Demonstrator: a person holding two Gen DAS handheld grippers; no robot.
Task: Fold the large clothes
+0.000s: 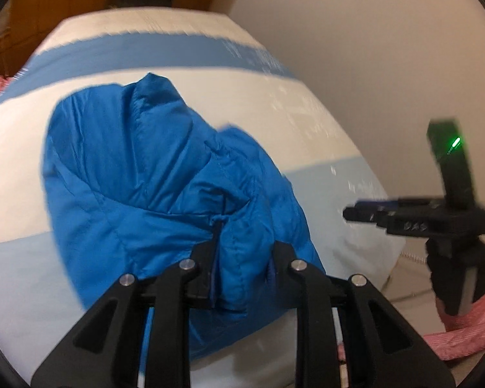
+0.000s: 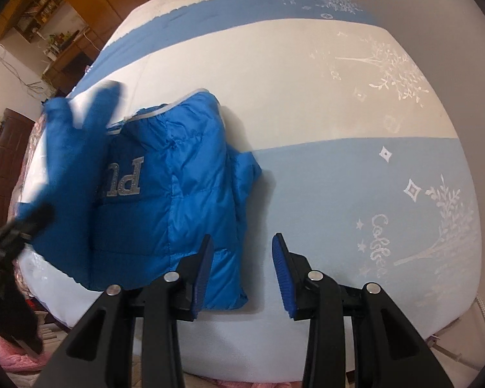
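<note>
Blue padded jacket (image 2: 190,174) mid-fold on bed (image 2: 307,97): left gripper (image 1: 239,258) jaws grasp a flap; right gripper (image 2: 242,258) jaws released; next, lay flap flat.

Both views face jacket (image 1: 165,174) closely

Left gripper (image 1: 242,258) clamps a fold of blue puffer jacket (image 1: 152,174), bunched on striped bed (image 1: 274,103). Right gripper (image 1: 371,215) at right, off the jacket, jaw state unreadable.
</note>
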